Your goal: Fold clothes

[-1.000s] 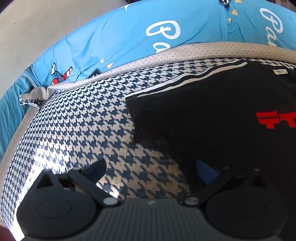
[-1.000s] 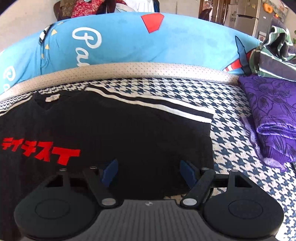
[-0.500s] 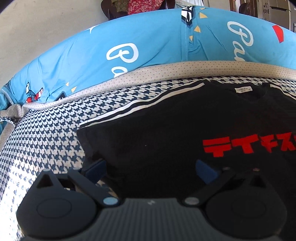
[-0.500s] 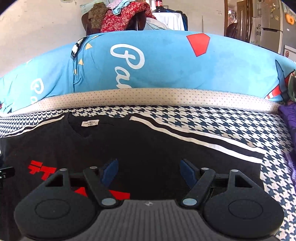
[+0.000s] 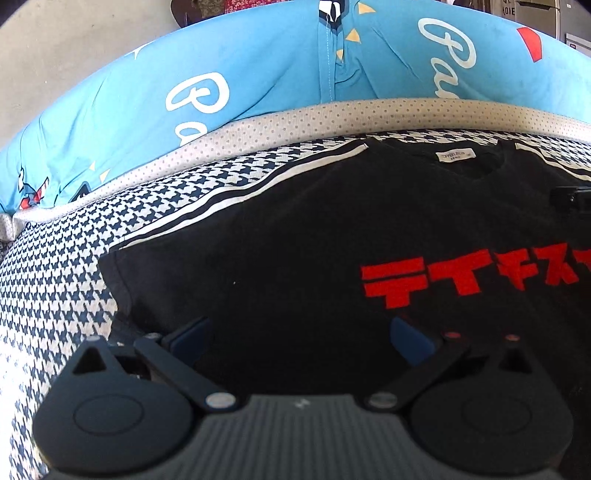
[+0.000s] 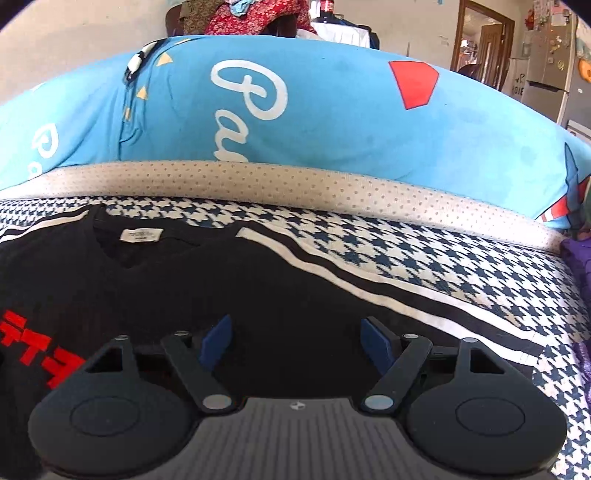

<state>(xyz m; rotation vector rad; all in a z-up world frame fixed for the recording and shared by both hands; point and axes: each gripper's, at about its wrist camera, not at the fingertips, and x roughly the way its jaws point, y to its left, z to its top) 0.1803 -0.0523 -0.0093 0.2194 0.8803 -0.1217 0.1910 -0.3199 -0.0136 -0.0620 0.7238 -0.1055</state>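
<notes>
A black T-shirt (image 5: 303,236) with red lettering and white-striped sleeves lies flat, front up, on a houndstooth bed cover (image 5: 55,266). Its neck label (image 5: 456,155) faces the far side. My left gripper (image 5: 299,336) hovers open over the shirt's left part, near the left sleeve, with nothing between its blue pads. In the right wrist view the same T-shirt (image 6: 258,295) fills the lower half. My right gripper (image 6: 297,339) stands open above the right shoulder and sleeve, holding nothing. A dark piece of the other gripper (image 5: 572,197) shows at the right edge of the left wrist view.
A long blue printed pillow (image 6: 314,107) and a dotted beige border (image 6: 295,184) run along the far side of the bed. Purple fabric (image 6: 578,258) lies at the right edge. Behind are a chair piled with clothes (image 6: 258,14), a doorway and a fridge (image 6: 550,70).
Both grippers have shifted toward the shirt's middle: the left view slid from the bare cover and left sleeve onto the chest lettering, the right view from the right sleeve toward the collar. Both stayed open.
</notes>
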